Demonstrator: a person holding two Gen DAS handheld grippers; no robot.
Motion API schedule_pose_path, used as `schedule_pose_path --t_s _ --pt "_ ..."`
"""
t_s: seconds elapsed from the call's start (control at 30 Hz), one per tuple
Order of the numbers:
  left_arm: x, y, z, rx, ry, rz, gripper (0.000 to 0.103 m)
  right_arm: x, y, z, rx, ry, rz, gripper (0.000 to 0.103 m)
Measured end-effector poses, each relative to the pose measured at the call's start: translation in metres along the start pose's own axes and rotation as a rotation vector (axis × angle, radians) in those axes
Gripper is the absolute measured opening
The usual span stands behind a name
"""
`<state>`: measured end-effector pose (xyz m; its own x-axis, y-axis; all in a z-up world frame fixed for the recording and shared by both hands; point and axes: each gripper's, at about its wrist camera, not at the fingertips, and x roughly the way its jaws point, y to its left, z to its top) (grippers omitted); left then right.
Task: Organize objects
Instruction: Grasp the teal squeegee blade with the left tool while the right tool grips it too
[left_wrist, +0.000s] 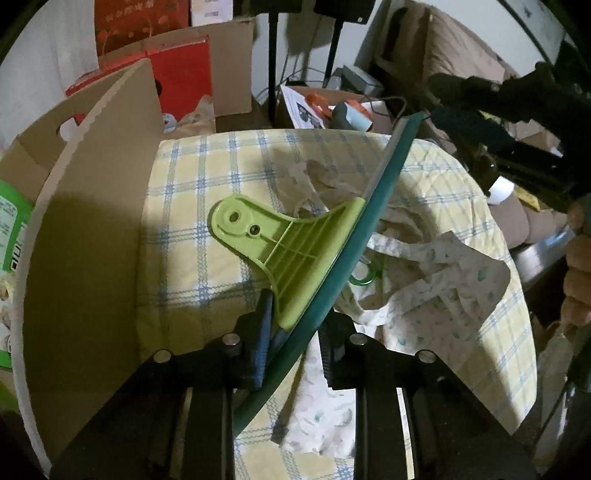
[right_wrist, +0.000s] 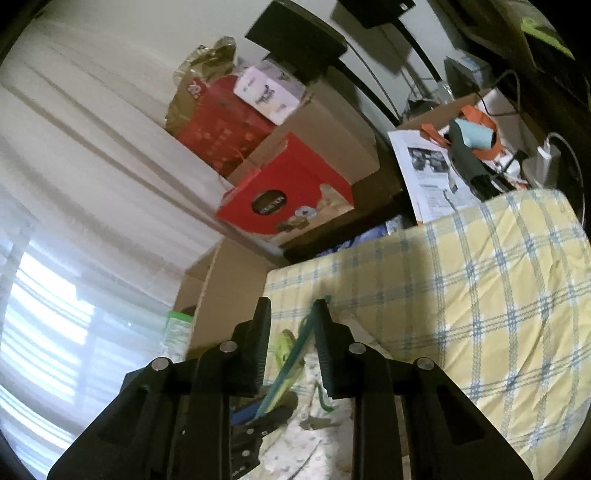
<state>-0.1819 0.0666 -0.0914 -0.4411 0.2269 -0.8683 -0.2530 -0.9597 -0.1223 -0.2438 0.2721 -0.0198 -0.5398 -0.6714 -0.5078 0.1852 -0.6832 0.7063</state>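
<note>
Left jaws: we see the left gripper closed narrow on the near end of a squeegee, clamping its teal blade and lime-green handle base.
Right jaws: our right gripper stands nearly closed; the blade's far tip lies against its right finger, but we cannot tell whether both pads press it.
Squeegee: held tilted above the bed, blade running up to the right, lime handle pointing left.
Bed: yellow checked sheet with a crumpled patterned cloth beneath.
Left side: an open cardboard box flap.
Beyond: red boxes.
</note>
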Motion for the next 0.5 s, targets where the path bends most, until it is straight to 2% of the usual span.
schedule_pose_path --t_s 0.17,0.2,0.27,0.33,0.47,0.5 --pt "-0.011 -0.006 0.000 0.010 -0.031 -0.016 0.016 0.002 0.005 -0.002 -0.015 0.025 -0.036 0.024" --pt "-0.013 -0.007 0.001 0.008 -0.029 -0.017 0.016 0.003 0.003 -0.004 -0.010 0.031 -0.054 0.024" --pt "-0.015 -0.007 0.004 -0.008 -0.022 -0.029 0.016 0.005 -0.004 -0.012 0.041 0.041 -0.035 0.024" --pt "-0.016 -0.006 0.006 -0.021 -0.019 -0.055 0.016 0.010 -0.006 -0.019 0.057 0.062 -0.027 0.033" --pt "-0.017 -0.008 0.005 -0.017 -0.023 -0.049 0.015 0.017 0.001 -0.030 0.038 0.090 -0.020 0.042" --pt "-0.016 -0.007 0.005 -0.022 -0.021 -0.053 0.015 0.018 0.003 -0.032 0.040 0.093 -0.009 0.048"
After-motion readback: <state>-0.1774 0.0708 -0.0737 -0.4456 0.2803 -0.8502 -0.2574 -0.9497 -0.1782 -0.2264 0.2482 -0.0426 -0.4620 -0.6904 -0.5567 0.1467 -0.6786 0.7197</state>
